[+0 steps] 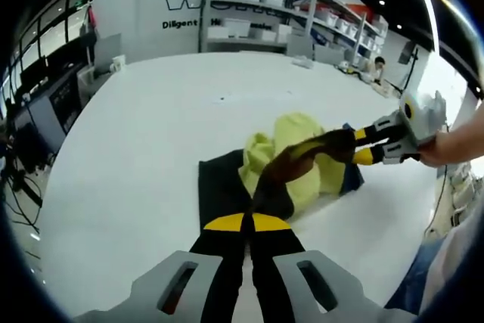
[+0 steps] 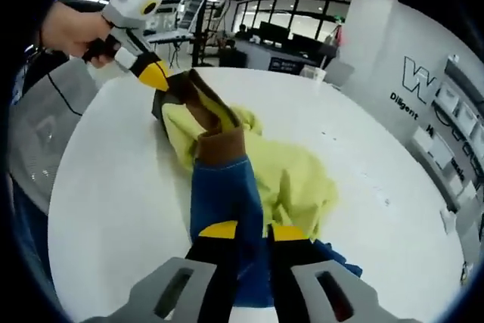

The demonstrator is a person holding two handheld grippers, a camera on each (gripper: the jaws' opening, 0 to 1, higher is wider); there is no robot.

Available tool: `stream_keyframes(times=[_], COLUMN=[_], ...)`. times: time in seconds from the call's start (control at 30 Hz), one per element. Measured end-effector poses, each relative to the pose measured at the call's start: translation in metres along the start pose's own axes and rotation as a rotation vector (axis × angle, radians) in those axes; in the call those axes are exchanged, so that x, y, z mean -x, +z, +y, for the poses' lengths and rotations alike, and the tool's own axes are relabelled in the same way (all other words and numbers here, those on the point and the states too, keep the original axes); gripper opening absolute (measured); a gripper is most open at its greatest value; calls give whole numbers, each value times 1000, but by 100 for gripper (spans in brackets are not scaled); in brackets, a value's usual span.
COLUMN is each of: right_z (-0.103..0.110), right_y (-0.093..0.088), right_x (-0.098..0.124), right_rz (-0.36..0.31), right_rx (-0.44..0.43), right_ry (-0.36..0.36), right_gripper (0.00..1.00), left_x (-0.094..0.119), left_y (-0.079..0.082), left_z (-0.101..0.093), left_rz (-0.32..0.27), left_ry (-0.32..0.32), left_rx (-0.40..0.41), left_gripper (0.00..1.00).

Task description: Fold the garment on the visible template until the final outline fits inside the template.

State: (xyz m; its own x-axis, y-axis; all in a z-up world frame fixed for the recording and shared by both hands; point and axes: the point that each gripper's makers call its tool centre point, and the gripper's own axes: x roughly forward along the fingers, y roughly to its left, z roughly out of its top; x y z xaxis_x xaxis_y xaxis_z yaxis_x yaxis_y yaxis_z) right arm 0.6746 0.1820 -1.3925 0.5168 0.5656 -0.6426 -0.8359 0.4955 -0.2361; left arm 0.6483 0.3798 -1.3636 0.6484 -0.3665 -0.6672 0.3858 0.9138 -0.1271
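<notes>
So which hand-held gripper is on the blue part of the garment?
The right hand-held gripper: blue fabric of the garment runs up from between its jaws. The left hand-held gripper clamps a dark brown strip instead.

My right gripper (image 2: 248, 234) pinches the blue and brown cloth sleeve (image 2: 223, 179) of the crumpled yellow garment (image 2: 291, 179) on the white table (image 2: 113, 187); my left gripper (image 2: 155, 73) clamps the far end.
</notes>
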Motion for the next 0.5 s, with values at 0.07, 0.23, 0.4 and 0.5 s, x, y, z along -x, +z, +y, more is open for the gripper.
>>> stream_keyframes(times=[0.07, 0.23, 0.4, 0.5], right_z=[3, 0, -7, -14], right_y=[1, 2, 10, 17], right_x=[-4, -2, 12, 25], right_rz=[4, 6, -34, -62], right_rx=[16, 11, -9, -31], right_ry=[6, -7, -9, -13], right_gripper=[4, 0, 0, 0], left_x=[0, 3, 5, 8], left_y=[-1, 0, 3, 9], left_z=[-1, 0, 0, -3], left_rz=[1, 1, -8, -19], left_ry=[-1, 0, -1, -6], left_rx=[0, -1, -5, -13], left_gripper=[4, 4, 4, 4])
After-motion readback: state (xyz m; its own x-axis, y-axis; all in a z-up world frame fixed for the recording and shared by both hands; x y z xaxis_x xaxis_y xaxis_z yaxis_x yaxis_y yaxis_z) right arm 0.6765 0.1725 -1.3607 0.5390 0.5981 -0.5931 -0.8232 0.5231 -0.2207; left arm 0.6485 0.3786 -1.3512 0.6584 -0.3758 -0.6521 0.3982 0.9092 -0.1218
